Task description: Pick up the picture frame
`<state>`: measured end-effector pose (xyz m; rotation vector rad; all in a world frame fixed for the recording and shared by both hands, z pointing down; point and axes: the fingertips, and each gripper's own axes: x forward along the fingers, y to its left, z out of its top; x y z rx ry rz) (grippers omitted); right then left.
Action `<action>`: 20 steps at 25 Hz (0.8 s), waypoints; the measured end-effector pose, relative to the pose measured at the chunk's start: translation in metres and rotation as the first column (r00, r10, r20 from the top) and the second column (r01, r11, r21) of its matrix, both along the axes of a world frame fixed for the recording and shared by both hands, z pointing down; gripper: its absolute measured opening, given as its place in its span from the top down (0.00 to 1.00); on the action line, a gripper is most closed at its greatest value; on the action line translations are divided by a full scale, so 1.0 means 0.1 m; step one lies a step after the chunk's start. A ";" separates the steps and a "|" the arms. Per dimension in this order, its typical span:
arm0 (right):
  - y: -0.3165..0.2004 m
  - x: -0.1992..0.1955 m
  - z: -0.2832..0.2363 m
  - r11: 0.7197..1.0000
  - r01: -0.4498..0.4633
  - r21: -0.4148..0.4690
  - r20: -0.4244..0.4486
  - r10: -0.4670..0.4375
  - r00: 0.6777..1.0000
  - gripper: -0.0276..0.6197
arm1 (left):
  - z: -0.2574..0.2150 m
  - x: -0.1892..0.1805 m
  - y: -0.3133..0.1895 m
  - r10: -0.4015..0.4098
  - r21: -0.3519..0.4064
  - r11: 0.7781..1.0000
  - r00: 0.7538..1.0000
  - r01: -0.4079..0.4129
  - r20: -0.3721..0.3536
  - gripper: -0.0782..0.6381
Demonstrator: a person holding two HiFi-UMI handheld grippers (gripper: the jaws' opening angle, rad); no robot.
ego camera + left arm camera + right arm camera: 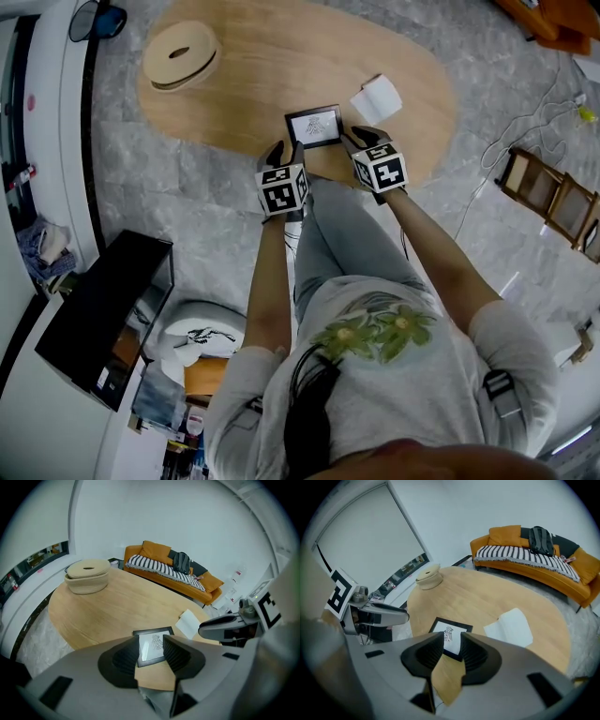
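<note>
The picture frame [314,126], black-edged with a white drawing, lies flat near the front edge of the oval wooden table [253,66]. My left gripper [285,150] hovers just off the frame's left front corner, and my right gripper [360,138] just off its right side. Both stand open and hold nothing. In the left gripper view the frame [154,645] shows in the gap of the left gripper [152,654], beyond the tips and untouched. The right gripper view likewise shows the frame [450,632] past the right gripper [452,651].
A white folded paper [377,97] lies right of the frame. A lidded wicker basket [181,54] sits at the table's far left. An orange sofa [168,571] stands beyond the table, a wooden chair [548,197] to the right, and a black box [103,314] at the near left.
</note>
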<state>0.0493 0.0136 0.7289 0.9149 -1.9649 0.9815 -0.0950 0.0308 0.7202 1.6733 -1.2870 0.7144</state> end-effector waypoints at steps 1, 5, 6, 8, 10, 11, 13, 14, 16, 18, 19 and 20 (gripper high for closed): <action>0.00 0.01 0.05 1.000 -0.004 -0.005 -0.003 0.004 1.000 0.78 | 0.04 -0.01 0.00 -0.005 -0.002 1.000 1.000 0.005 0.000 0.66; -0.01 0.04 0.26 1.000 -0.018 -0.026 -0.008 0.018 1.000 0.78 | 0.21 -0.01 -0.03 0.000 -0.004 1.000 1.000 0.001 0.006 0.66; -0.01 0.04 0.31 0.999 -0.019 -0.029 -0.011 0.019 1.000 0.78 | 0.26 -0.01 -0.04 0.003 -0.004 1.000 1.000 -0.003 0.009 0.66; -0.01 0.04 0.42 0.999 -0.024 -0.036 -0.015 0.024 1.000 0.78 | 0.35 -0.02 -0.05 0.001 -0.006 1.000 1.000 -0.001 0.010 0.66; 0.01 0.05 0.51 0.998 -0.035 -0.045 -0.016 0.034 0.999 0.78 | 0.44 -0.02 -0.03 -0.004 -0.011 1.000 1.000 0.004 0.010 0.66; 0.02 0.06 0.56 0.998 -0.040 -0.048 -0.017 0.039 0.999 0.78 | 0.48 -0.02 -0.01 -0.003 -0.015 1.000 1.000 0.003 0.011 0.66; 0.03 0.07 0.63 0.997 -0.045 -0.054 -0.019 0.044 0.999 0.77 | 0.56 -0.02 0.00 0.007 -0.023 1.000 1.000 -0.007 0.017 0.66; 0.03 0.07 0.66 0.997 -0.047 -0.057 -0.019 0.046 0.999 0.77 | 0.59 -0.02 0.01 0.012 -0.026 1.000 1.000 -0.012 0.019 0.66; 0.02 0.08 0.71 0.997 -0.046 -0.060 -0.019 0.045 0.999 0.77 | 0.64 -0.01 0.00 0.015 -0.030 0.999 1.000 -0.015 0.021 0.66; 0.01 0.08 0.76 0.997 -0.042 -0.062 -0.020 0.041 0.999 0.77 | 0.71 0.00 0.00 0.013 -0.037 0.999 1.000 -0.013 0.023 0.66; 0.01 0.08 0.79 0.997 -0.038 -0.063 -0.020 0.037 0.999 0.77 | 0.74 0.00 0.01 0.013 -0.042 0.999 1.000 -0.012 0.024 0.66; 0.02 0.08 0.82 0.997 -0.034 -0.064 -0.021 0.032 0.999 0.77 | 0.78 0.00 0.01 0.014 -0.047 0.999 1.000 -0.012 0.024 0.66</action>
